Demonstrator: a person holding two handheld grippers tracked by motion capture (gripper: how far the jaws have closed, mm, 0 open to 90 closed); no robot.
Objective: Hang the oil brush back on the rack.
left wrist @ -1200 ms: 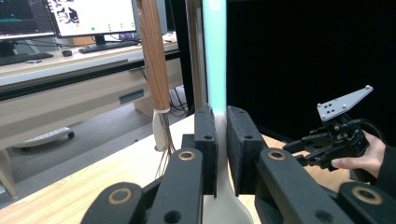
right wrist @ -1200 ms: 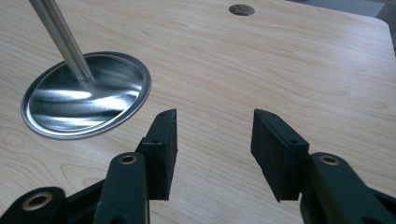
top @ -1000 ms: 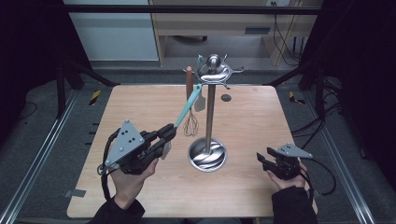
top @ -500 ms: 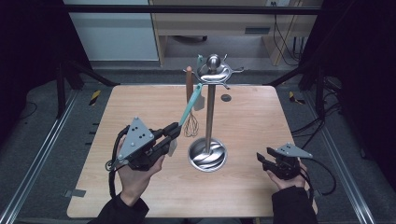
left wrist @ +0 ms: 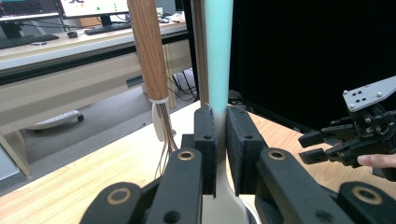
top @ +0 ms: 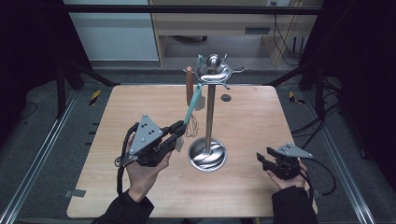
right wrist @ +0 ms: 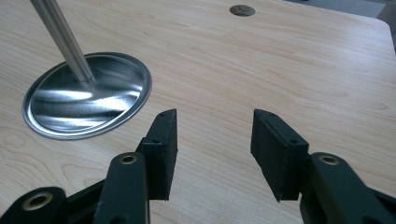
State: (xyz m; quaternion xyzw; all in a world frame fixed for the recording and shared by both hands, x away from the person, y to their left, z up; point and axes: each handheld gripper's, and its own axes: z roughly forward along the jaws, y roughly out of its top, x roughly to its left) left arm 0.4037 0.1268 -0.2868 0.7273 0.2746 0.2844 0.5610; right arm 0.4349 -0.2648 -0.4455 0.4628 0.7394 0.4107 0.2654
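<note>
A steel utensil stand [top: 210, 116] with a round base [right wrist: 88, 95] and a ring of hooks on top rises from the middle of the wooden table [top: 261, 116]. A whisk with a wooden handle [top: 189, 86] [left wrist: 147, 46] hangs from it. My left gripper [top: 180, 128] [left wrist: 220, 121], just left of the base, is shut on the lower end of a teal-handled utensil [top: 194, 102] [left wrist: 218, 51]. That handle leans up to the hook ring; whether it hangs on a hook I cannot tell. My right gripper [top: 261, 158] [right wrist: 214, 126] rests open on the table right of the base, with nothing between its fingers.
A small round grommet [top: 226, 98] [right wrist: 242, 10] sits in the tabletop behind the stand. Dark frame rails run along both sides of the table. A desk with monitors and keyboards stands beyond the table in the left gripper view.
My left gripper has shifted a little to the right, toward the stand, and the teal handle now stands steeper. The right gripper has not moved.
</note>
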